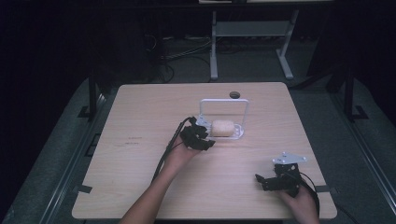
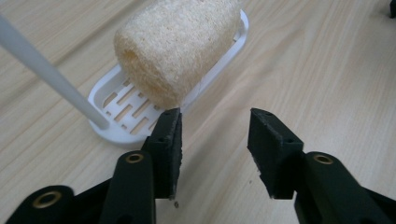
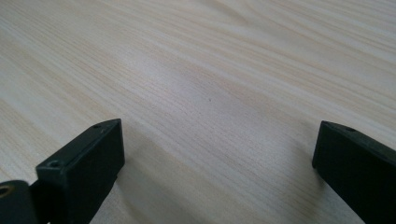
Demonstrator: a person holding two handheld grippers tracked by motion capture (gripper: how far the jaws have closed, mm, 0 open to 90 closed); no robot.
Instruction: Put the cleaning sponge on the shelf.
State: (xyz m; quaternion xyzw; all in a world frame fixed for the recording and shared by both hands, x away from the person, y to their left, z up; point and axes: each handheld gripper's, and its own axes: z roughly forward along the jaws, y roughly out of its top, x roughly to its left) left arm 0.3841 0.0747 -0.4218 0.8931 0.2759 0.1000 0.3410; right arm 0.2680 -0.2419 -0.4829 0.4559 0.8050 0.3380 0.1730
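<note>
Beside the unlabelled white soap tray [image 2: 109, 122] holding a loofah [image 2: 180, 44], the left hand-held gripper [image 2: 215, 140] gapes, released.

Left gripper [image 1: 208, 136] beside white rack [image 1: 223, 101], pale loofah sponge [image 1: 222, 128] lying in rack tray, right gripper [image 1: 263, 181] well apart at bench [image 1: 140, 112] near corner.

Beige loofah sponge [image 2: 180, 44] lying on its side in white slotted tray [image 2: 122, 109], mid-table.
</note>
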